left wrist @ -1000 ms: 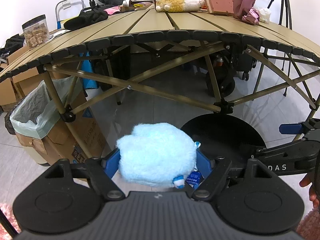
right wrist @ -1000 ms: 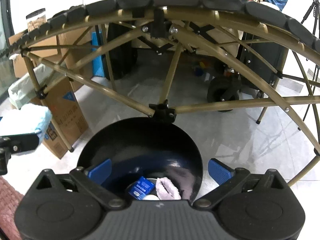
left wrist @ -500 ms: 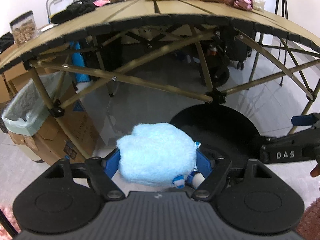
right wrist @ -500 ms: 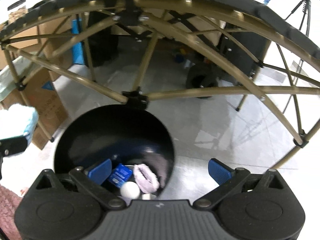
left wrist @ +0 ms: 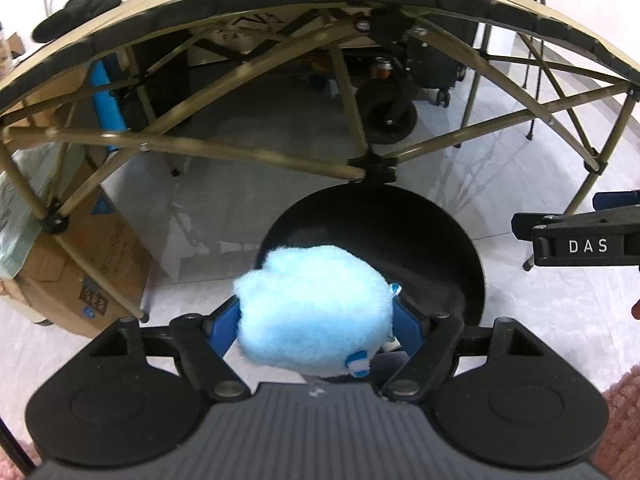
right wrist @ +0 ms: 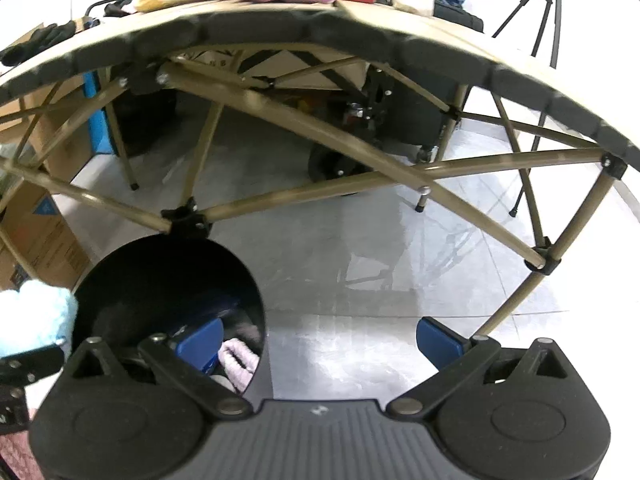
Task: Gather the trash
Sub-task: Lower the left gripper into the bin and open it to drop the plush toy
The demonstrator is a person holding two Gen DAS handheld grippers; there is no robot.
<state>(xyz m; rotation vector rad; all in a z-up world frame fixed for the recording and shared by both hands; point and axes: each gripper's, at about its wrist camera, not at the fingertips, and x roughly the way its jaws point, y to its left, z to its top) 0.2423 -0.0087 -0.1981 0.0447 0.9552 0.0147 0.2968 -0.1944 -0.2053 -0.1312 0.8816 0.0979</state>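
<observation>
The only writing that reads clearly is "DAS", in white capital letters on the black side of the right gripper (left wrist: 580,236), which enters the left wrist view from the right edge. The cardboard box (left wrist: 86,268) at the left of that view carries faint printed lines, a blue triangle mark and a small dark label low on its side, all too blurred to read. In the right wrist view the same kind of cardboard box (right wrist: 38,236) shows a blue triangle and rows of small print that cannot be made out.
</observation>
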